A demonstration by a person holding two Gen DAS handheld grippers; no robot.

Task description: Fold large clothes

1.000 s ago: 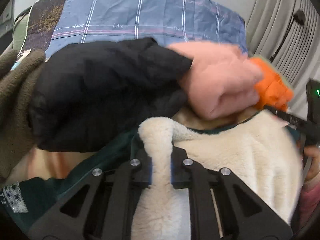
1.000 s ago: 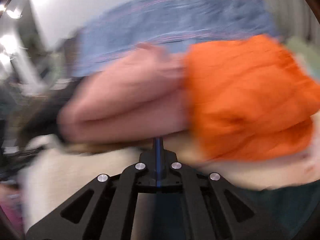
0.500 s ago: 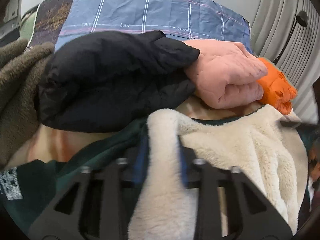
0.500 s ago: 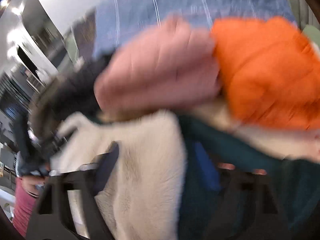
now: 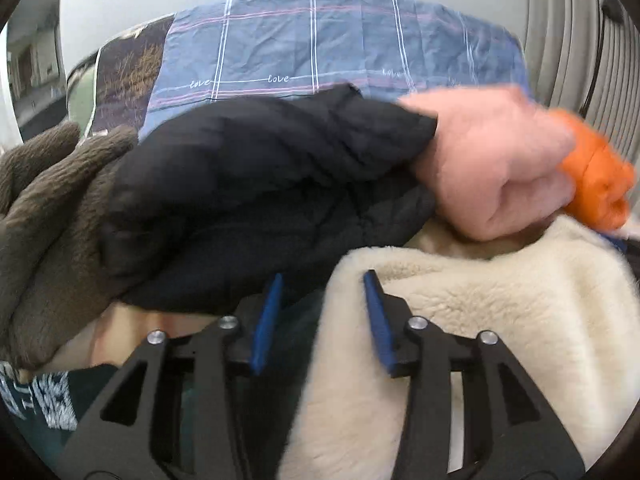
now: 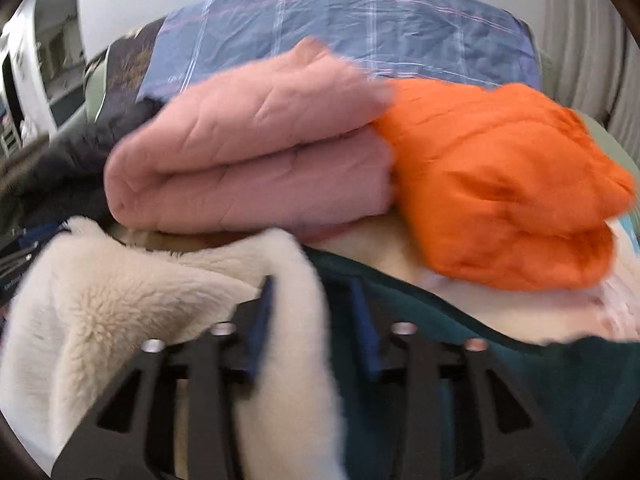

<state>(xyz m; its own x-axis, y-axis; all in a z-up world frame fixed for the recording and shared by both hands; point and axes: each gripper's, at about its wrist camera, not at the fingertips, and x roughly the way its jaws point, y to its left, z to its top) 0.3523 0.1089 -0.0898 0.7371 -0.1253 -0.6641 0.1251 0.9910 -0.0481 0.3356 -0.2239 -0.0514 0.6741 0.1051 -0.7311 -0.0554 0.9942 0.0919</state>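
We see left gripper (image 5: 320, 292) fingers apart, just opening | right gripper (image 6: 310, 296) fingers apart, just opening | fleece-lined jacket (image 5: 500, 320) loose between, low in frame

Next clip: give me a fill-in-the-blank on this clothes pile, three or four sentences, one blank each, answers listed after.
1. The folded pink quilted garment lies between the black puffy jacket and the folded ____ garment.
2. The cream fleece lining belongs to a garment whose outer fabric is dark ____.
3. Behind the pile lies a plaid sheet coloured mainly ____.
4. The left tool has just been opening, and its blue pads now stand ____ the fleece edge.

Missing words: orange; green; blue; clear of
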